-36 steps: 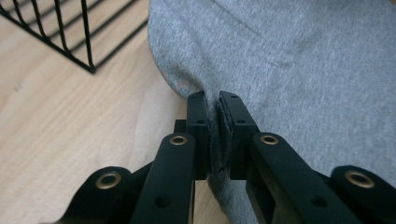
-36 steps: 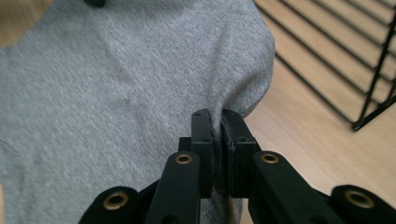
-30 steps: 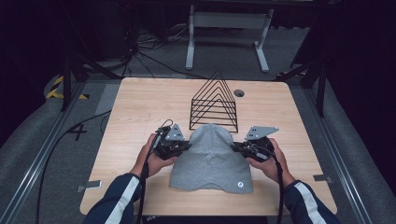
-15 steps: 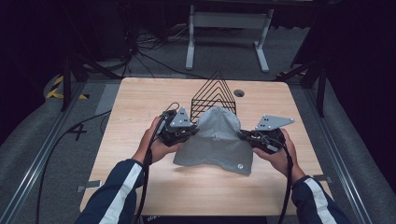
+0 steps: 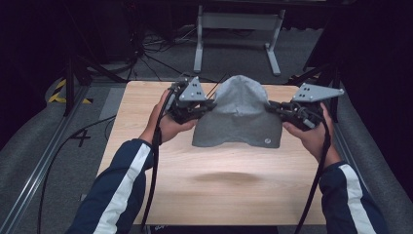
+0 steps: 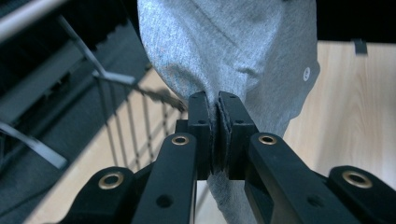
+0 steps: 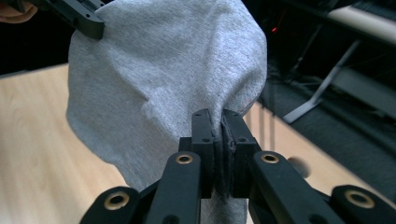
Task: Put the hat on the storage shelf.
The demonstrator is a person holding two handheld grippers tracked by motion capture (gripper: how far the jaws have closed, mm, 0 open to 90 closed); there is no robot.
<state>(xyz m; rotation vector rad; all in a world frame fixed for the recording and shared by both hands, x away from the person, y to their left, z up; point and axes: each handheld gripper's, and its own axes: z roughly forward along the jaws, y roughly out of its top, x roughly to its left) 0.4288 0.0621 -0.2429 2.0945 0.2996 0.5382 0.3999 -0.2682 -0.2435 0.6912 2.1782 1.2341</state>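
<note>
Two grippers are needed here because the grey cap [image 5: 237, 115] is soft and would fold if it were held at one side alone. Largest is the wooden table [image 5: 146, 161], over whose far half the cap is carried in the air, a soft shadow lying on the boards nearer the person. Partly hidden behind the cap at the far edge stands a black wire rack [image 6: 135, 126], probably where the cap is meant to go, though little of it can be made out. The cap is stretched between the left gripper [image 5: 203, 108] at its left side and the right gripper [image 5: 275, 108] at its right, so its crown is kept rounded and open. Each pair of jaws is pressed together on a pinch of fabric.
</note>
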